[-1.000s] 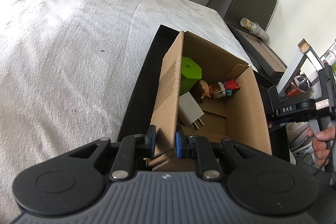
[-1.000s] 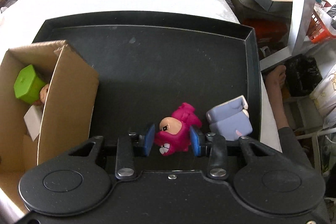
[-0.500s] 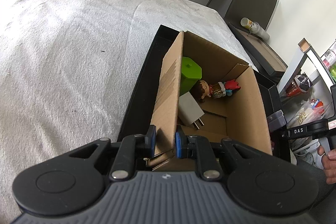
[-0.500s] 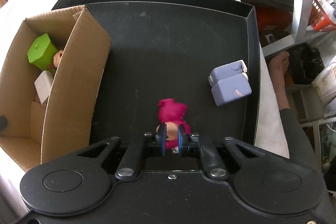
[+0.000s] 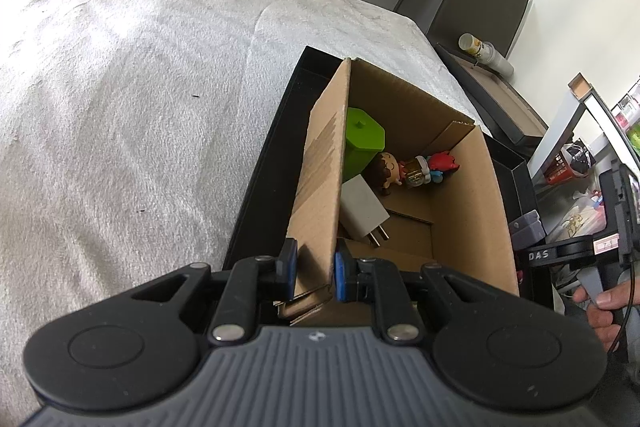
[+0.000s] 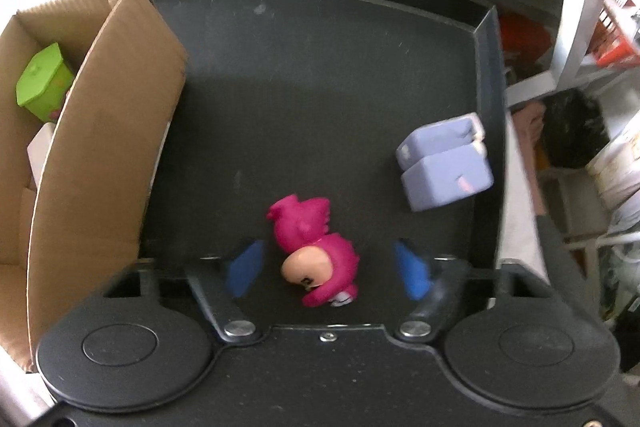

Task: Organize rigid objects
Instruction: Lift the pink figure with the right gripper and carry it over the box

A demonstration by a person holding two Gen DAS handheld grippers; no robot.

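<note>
The left gripper (image 5: 314,269) clamps the cardboard box (image 5: 468,203) wall at the black tray (image 6: 320,87)'s left edge. The right gripper (image 6: 328,263) gapes around the pink figurine (image 6: 314,251) lying by the tray's near edge. A sound regrasp squeezes its body squarely before lifting.

text "DAS" | white letters on black arm of right gripper (image 5: 560,254) | small white tag beside it: marks too small to read
</note>
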